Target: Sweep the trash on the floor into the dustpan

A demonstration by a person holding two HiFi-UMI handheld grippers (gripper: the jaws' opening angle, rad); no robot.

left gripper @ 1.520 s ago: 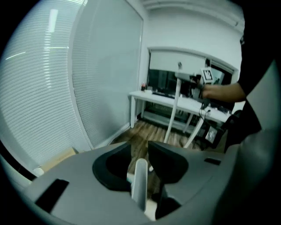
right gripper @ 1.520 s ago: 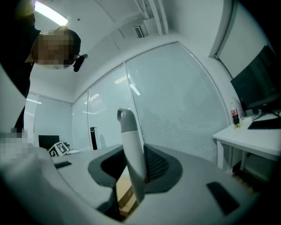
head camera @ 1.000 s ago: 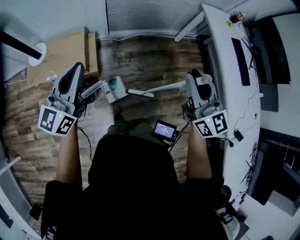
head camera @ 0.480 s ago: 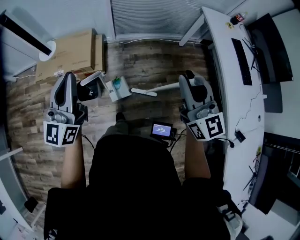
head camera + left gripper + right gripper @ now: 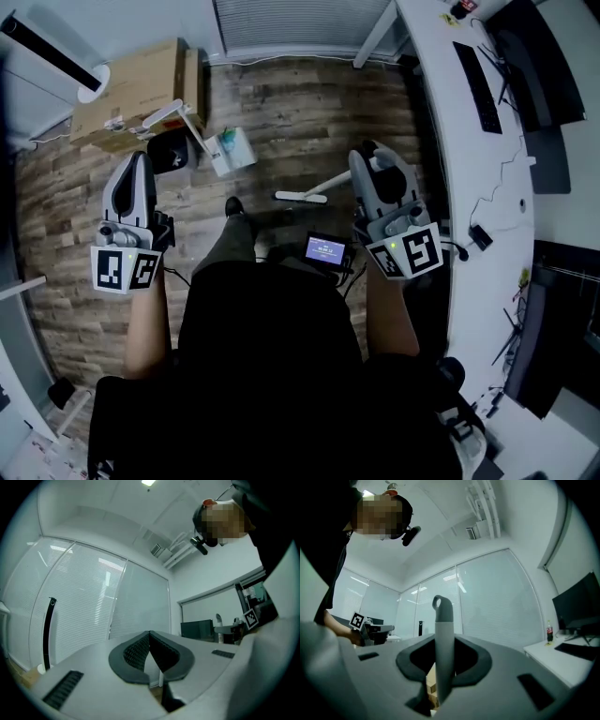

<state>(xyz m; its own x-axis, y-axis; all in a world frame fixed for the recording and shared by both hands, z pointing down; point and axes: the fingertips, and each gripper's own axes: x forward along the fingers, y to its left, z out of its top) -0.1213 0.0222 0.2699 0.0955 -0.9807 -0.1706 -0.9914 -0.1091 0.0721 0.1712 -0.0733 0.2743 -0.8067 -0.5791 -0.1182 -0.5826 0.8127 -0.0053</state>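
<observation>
The trash point(image 5: 230, 150), a crumpled white and teal bundle, lies on the wood floor. A black dustpan point(image 5: 169, 152) with a white handle sits just left of it, below my left gripper point(image 5: 138, 164). That gripper's jaws point(image 5: 150, 637) are shut, with only a thin pale strip showing low between them. My right gripper point(image 5: 373, 173) is shut on the broom's grey handle point(image 5: 443, 620), which stands up between the pads and ends in a loop. The broom's white head point(image 5: 300, 197) rests on the floor right of the trash, apart from it.
A cardboard box point(image 5: 141, 89) lies against the wall behind the dustpan. A long white desk point(image 5: 450, 150) with a keyboard point(image 5: 478, 84) and monitor runs along the right. A small lit screen point(image 5: 326, 250) hangs at the person's waist, and a shoe point(image 5: 234, 206) shows ahead.
Both grippers have moved across the floor. The dustpan has gone with the left gripper toward the cardboard box, and the broom head has drawn back from the trash toward the person.
</observation>
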